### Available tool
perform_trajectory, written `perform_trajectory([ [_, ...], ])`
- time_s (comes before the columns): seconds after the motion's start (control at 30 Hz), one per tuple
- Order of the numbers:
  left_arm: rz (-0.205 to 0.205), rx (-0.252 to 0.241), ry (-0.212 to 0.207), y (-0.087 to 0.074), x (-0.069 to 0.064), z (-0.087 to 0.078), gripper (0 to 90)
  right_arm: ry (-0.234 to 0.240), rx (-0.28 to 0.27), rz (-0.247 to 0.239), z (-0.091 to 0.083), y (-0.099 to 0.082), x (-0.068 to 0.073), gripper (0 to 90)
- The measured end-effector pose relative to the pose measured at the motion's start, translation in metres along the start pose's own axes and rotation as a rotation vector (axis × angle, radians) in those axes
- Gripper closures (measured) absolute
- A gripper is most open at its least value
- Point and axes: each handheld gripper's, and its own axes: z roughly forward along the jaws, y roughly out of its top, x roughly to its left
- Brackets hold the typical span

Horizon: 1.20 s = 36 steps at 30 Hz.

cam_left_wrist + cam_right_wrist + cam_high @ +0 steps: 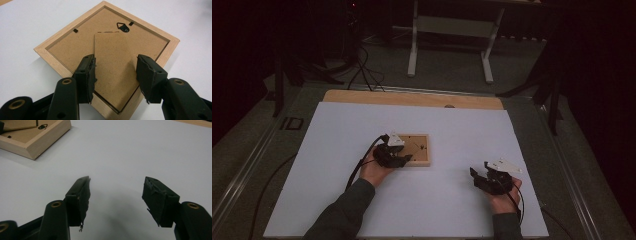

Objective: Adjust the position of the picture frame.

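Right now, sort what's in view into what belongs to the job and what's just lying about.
In the job:
- light wooden picture frame, lying face down
- its brown fibreboard stand flap
- left tool, open over the flap

Lying about:
- right tool, open over bare white tabletop
- white-legged stand behind the table

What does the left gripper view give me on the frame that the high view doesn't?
The left gripper view shows the picture frame's back in detail: the fold-out stand flap between the open left gripper's fingers, the black hanger hook and a small black retaining tab.

The high view shows the layout: the right gripper resting apart on the white sheet, the wooden table edge and the floor beyond.

Both show the frame lying face-down on the white sheet with the left gripper over it.
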Motion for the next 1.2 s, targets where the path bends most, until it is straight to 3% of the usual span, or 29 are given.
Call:
perform_trajectory([
  [0.8, 0.004, 0.001, 0.020, -0.007, -0.013, -0.008, 50.5, 0.001, -0.002, 0.000, -0.001, 0.000, -0.001, 38.3],
  [1.2, -0.013, -0.010, 0.045, -0.013, -0.019, -0.014, 50.8, 0.001, -0.001, 0.002, 0.000, 0.000, 0.000, 38.3],
])
